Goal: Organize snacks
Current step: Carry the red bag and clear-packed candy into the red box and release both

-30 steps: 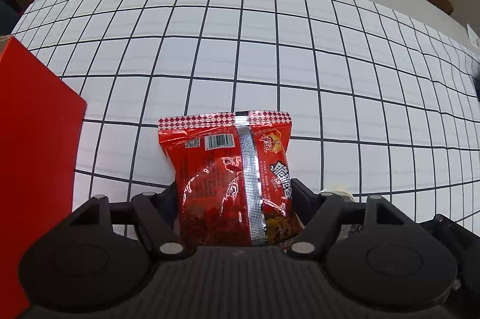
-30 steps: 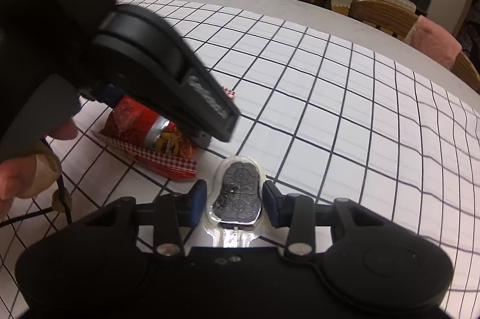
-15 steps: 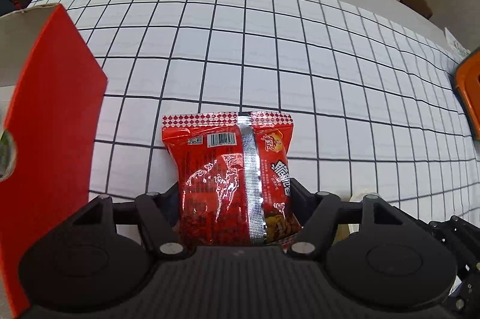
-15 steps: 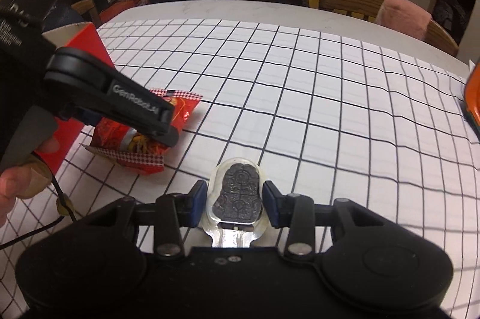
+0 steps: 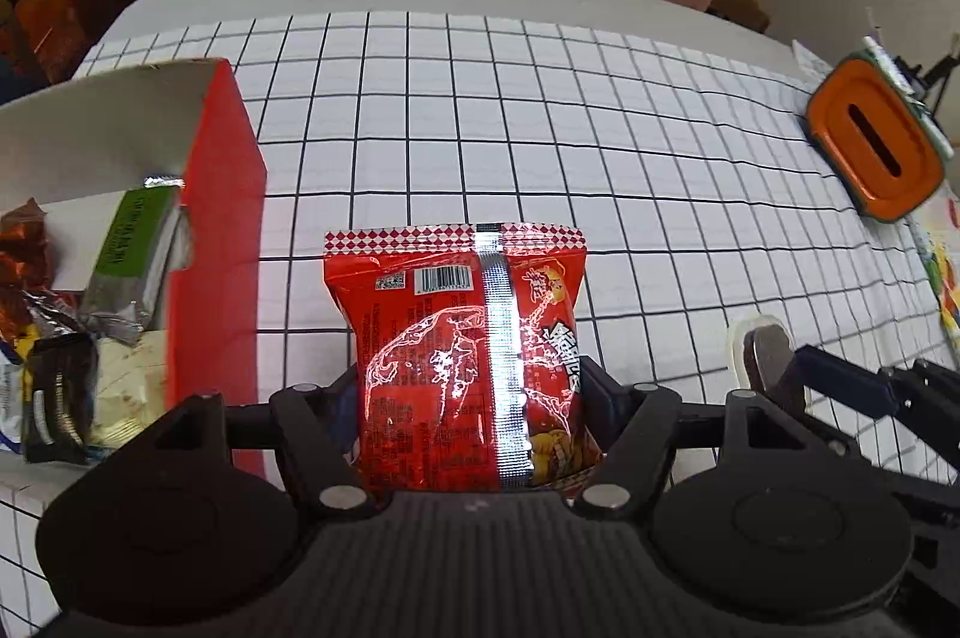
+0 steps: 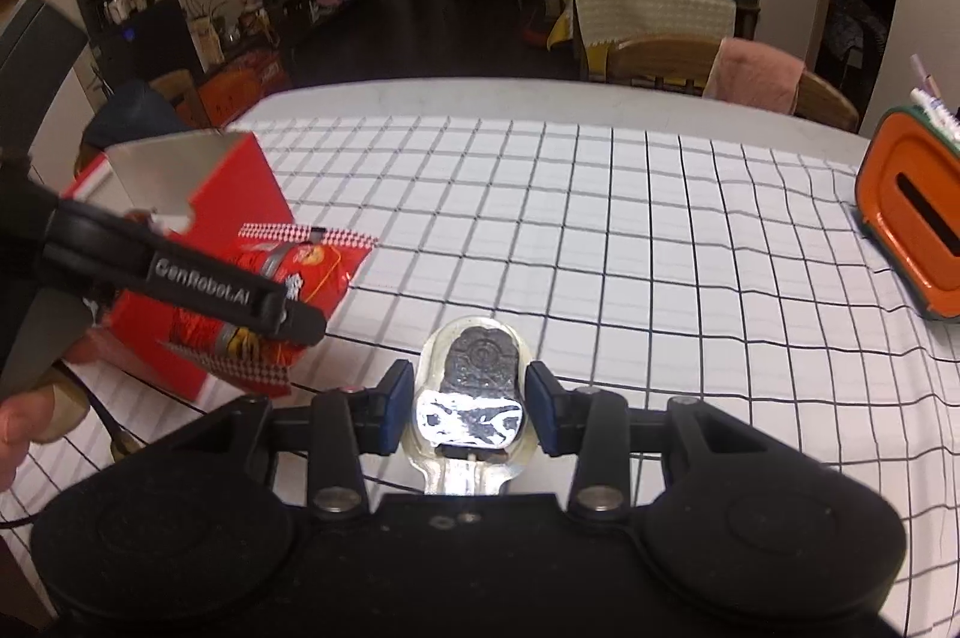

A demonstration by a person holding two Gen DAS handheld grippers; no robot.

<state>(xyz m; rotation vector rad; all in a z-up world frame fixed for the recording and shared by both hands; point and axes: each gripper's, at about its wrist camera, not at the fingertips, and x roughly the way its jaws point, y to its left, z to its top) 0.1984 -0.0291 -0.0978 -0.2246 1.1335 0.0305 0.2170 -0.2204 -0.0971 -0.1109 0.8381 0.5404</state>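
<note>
The left gripper (image 5: 474, 398) is clamped on a glossy red foil snack packet with a silver seam down its back (image 5: 468, 356), lifted clear of the white tablecloth with a black grid (image 5: 540, 128). From the right wrist's view the same left gripper (image 6: 264, 308) hangs in front of the tall red cardboard box with an open top (image 6: 240, 194), the red packet (image 6: 300, 272) gripped near its lower end.

The right gripper (image 6: 470, 404) is closed on a small clear plastic blister holding a dark embossed biscuit (image 6: 474, 380), its blue pads (image 6: 396, 404) pressing both sides, held above the cloth. In the left view that blister (image 5: 765, 356) shows edge-on at the right, near the red packet but apart from it.

Just left of the packet stands the red box (image 5: 216, 248), its white inside holding a green-and-silver wrapper (image 5: 129, 260), a dark cookie pack (image 5: 57, 404) and other crumpled wrappers. At the table's far right corner sits an orange slotted container with a green rim (image 5: 870, 146). Wooden chairs, one draped in a pink cover (image 6: 756, 77), line the far edge.
</note>
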